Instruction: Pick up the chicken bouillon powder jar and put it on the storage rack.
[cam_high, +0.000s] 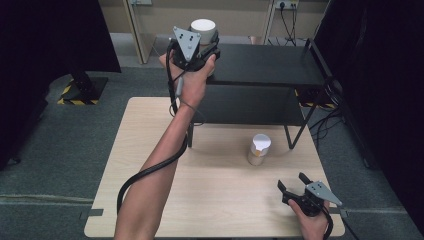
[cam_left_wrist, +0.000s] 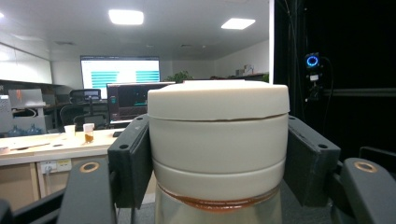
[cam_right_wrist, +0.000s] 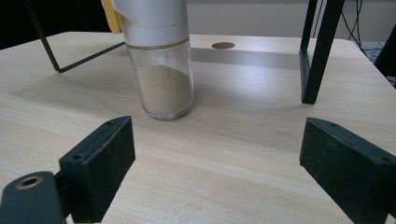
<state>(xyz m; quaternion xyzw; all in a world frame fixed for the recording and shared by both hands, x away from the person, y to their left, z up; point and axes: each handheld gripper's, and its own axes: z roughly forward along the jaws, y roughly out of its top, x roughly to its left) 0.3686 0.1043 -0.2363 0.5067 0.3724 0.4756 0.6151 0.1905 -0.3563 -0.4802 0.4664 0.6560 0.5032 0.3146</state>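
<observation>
Done so far: my left gripper (cam_high: 198, 46) holds a white-capped jar (cam_left_wrist: 217, 140) up at the left end of the black shelf's (cam_high: 270, 65) top deck; I cannot tell whether it rests there yet
Left to do: I judge the second jar (cam_high: 258, 149), on the wooden table (cam_high: 150, 150) by the shelf's leg, goes next
Left tool: jaws clamped on the jar's cap, one each side
Right tool: my right gripper (cam_high: 296, 185) rests low on the table, jaws wide, empty, aimed at the second jar, well apart
</observation>
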